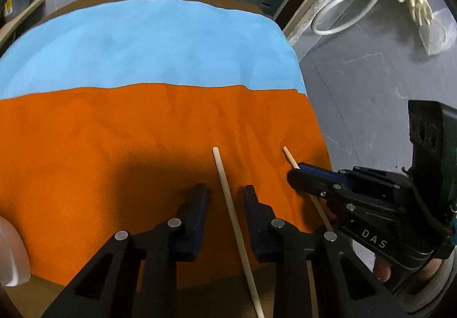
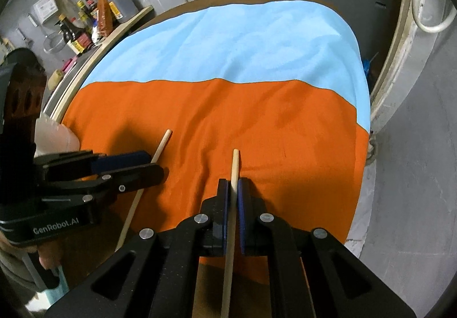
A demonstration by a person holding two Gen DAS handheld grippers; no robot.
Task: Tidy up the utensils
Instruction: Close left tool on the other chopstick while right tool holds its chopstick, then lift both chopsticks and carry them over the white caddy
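Orange cloth [image 1: 120,152], soft and wrinkly, covers the near half of the round table; smooth blue cloth [image 1: 148,44] covers the far half. 2 thin, round wooden chopsticks lie over the orange part. The left gripper [image 1: 225,198] has its jaws spread around the left chopstick [image 1: 228,198], not touching it. The right gripper [image 2: 233,192] pinches the right chopstick [image 2: 234,166] tight.

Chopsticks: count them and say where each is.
2. One chopstick lies between the open left gripper fingers; the other is clamped in the right gripper. Both over the orange cloth.
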